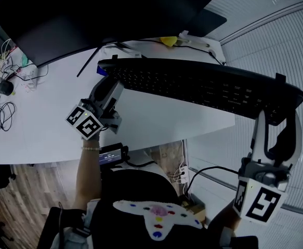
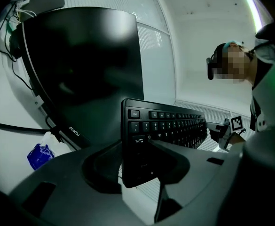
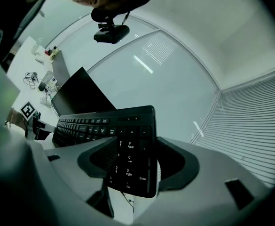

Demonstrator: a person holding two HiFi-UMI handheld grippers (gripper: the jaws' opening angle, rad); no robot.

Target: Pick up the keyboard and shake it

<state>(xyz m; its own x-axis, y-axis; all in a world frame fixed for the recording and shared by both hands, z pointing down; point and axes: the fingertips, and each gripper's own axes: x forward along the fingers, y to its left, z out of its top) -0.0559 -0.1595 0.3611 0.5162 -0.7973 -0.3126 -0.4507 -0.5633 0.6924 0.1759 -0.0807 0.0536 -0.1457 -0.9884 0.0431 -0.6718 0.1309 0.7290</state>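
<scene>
Your right gripper (image 1: pixel 278 119), nearest of all, has its 2 jaws partway apart and pressed on the number-pad end of the keyboard (image 1: pixel 203 84). Your left gripper (image 1: pixel 107 82) is clamped at about the same width on the Esc-and-Tab end, 1 jaw on the key face and 1 on the back. You hold the keyboard clear of the tabletop (image 1: pixel 156 118). Its left end hangs above the far half of the tabletop, and its right end juts out past the tabletop's right edge, over the floor. That side gives you open air, with a blind-covered wall beyond. Along the far edge the dark monitor (image 1: pixel 89 14) leans close above the keyboard's left half. Loose cables (image 1: pixel 1 113) lie at the left edge, well apart from you.
</scene>
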